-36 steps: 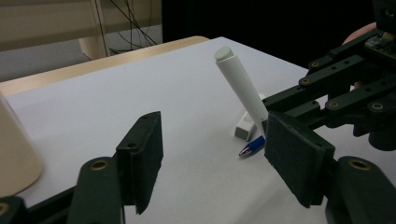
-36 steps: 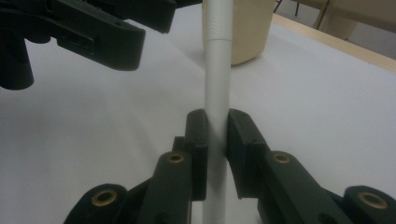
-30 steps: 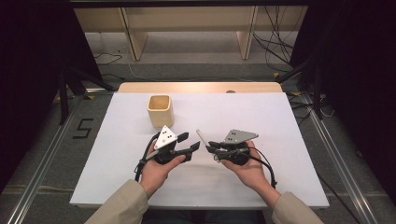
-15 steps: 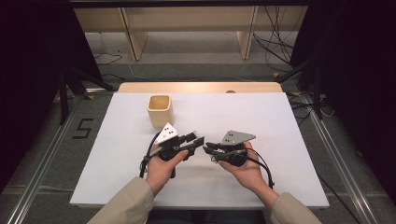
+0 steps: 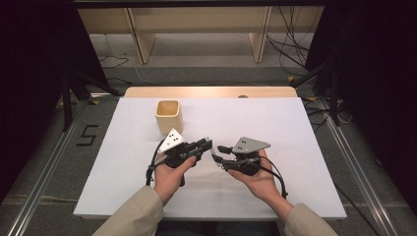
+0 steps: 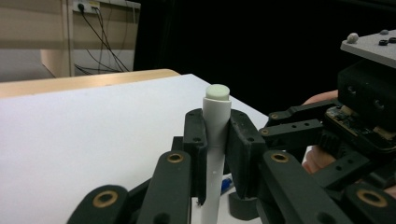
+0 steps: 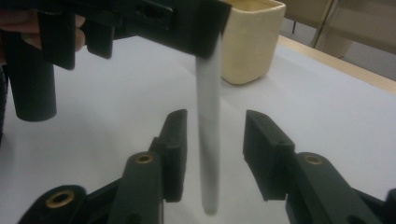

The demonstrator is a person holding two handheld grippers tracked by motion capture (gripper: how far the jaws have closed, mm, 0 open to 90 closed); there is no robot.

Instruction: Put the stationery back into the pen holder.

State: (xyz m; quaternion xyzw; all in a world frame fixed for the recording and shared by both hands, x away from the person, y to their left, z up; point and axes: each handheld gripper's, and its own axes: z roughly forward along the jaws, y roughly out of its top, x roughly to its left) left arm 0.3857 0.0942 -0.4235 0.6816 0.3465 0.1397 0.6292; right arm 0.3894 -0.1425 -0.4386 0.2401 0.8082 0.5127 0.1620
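Note:
A white pen point(image 6: 215, 121) stands upright between the pads of my left gripper point(image 6: 216, 128), which is shut on it near its capped top end. In the right gripper view the pen point(image 7: 208, 121) hangs down from the left gripper point(image 7: 187, 28) into the gap of my right gripper point(image 7: 215, 135). The right jaws have just been opening and stand apart from the pen on both sides. From above, the left gripper point(image 5: 209, 144) and the right gripper point(image 5: 216, 153) meet tip to tip over the middle of the white table point(image 5: 295, 128).
A cream square cup point(image 5: 168, 116) stands upright behind the left gripper, a little left of centre, and is seen close by as the cup point(image 7: 250, 39). A wooden strip point(image 5: 211, 92) borders the table's far edge. Dark frames and cables lie beyond.
The pen was in the right gripper, slanting up to the left. The left jaws have closed on it and the right jaws have spread apart. Both hands stay together at mid-table.

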